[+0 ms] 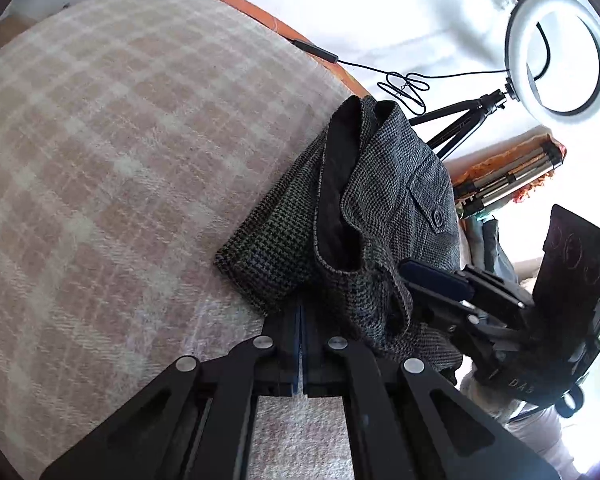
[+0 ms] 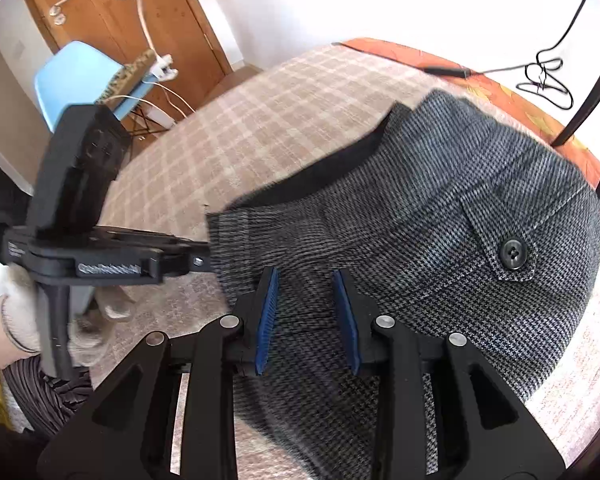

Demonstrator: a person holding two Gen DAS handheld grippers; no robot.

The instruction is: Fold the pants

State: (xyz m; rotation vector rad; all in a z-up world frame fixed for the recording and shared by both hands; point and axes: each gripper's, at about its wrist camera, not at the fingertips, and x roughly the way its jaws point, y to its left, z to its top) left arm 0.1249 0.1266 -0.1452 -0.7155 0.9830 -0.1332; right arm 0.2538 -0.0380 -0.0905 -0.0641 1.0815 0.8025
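The grey houndstooth pants (image 1: 384,204) lie bunched in folds on a checked beige blanket (image 1: 120,160), with a buttoned pocket flap (image 2: 508,252) on top. My left gripper (image 1: 301,312) is shut, its tips at the near edge of the pants; whether cloth is pinched between them is hidden. It also shows in the right wrist view (image 2: 204,260) at the left edge of the pants. My right gripper (image 2: 306,292) is open, its blue pads (image 2: 268,320) over the pants fabric. It also shows in the left wrist view (image 1: 440,280) against the pants' right side.
An orange edge (image 1: 276,24) of the bed borders the blanket, with a black cable and remote (image 1: 316,50) on it. A ring light on a tripod (image 1: 556,56) stands at the far right. A blue chair (image 2: 80,80) and a wooden door (image 2: 112,12) are beyond the bed.
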